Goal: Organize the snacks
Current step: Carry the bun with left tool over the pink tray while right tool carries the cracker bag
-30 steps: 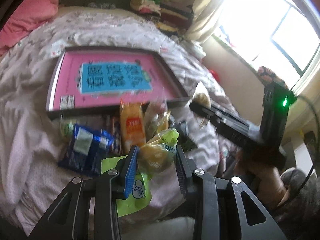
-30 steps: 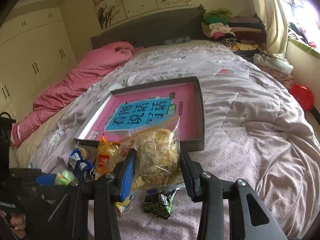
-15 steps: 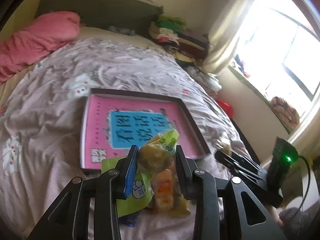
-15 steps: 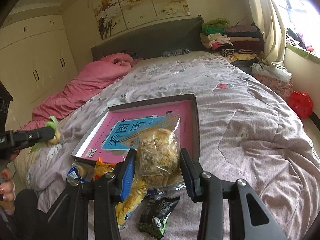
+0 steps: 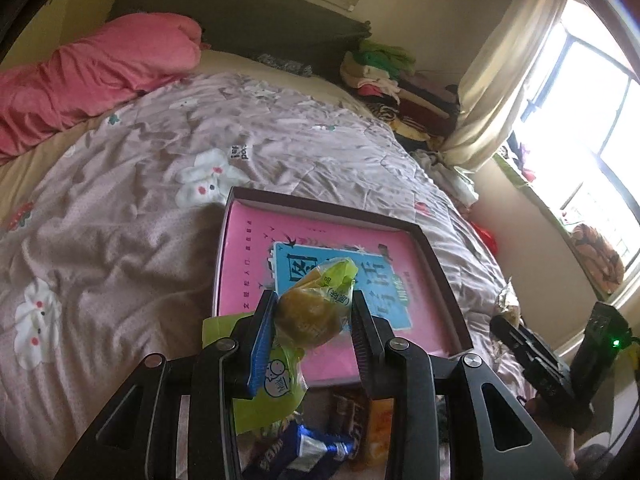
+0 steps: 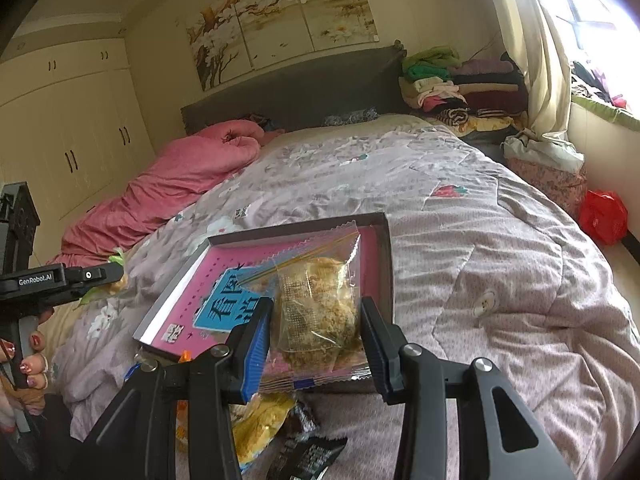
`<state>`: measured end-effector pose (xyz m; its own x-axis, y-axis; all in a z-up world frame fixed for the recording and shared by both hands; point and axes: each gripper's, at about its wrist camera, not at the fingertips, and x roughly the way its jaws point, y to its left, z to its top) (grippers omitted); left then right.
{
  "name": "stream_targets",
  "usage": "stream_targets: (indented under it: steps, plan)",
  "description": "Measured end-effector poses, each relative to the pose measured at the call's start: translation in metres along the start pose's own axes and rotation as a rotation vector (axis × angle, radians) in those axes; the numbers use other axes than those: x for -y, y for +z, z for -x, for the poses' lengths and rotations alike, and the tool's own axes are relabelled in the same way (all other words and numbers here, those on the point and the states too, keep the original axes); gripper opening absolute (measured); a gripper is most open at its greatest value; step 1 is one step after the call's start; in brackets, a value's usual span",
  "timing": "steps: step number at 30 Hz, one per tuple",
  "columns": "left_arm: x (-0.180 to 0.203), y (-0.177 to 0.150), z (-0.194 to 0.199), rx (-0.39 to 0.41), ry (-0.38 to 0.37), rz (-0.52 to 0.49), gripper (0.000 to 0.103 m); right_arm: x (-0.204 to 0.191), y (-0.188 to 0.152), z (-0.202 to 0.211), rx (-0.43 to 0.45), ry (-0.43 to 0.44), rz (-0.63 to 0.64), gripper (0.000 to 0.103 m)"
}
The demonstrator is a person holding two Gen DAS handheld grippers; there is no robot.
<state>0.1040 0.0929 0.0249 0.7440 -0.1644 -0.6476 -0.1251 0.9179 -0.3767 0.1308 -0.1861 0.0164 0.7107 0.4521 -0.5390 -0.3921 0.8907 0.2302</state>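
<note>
Both grippers are now sitting nearer the pink-lined tray (image 5: 436, 264) than a second ago, with the loose snack pile (image 5: 320, 440) sliding to the frame bottom. Left gripper (image 5: 314, 320) is clenching a green-wrapped round bun (image 5: 310, 312), its long axis running up toward the tray. Right gripper (image 6: 316, 328) is clamping a clear-bagged floss cake (image 6: 320, 308), standing upright, sealed top tilting left, above the tray's near edge.

"GenRobot.AI" stands in white on the left gripper (image 6: 102, 274). "Milk" sits in a speech bubble on the green snack wrapper (image 5: 280, 390). Large Chinese characters fill the blue panel (image 6: 224, 308) inside the pink box (image 6: 386, 264).
</note>
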Motion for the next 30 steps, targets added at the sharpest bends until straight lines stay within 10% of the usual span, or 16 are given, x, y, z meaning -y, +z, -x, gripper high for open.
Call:
stream_targets:
  steps: [30]
  plan:
    - [0.016, -0.004, -0.073, -0.116, 0.103, -0.094, 0.037, 0.007, 0.006, -0.066, -0.136, 0.004, 0.001, 0.044]
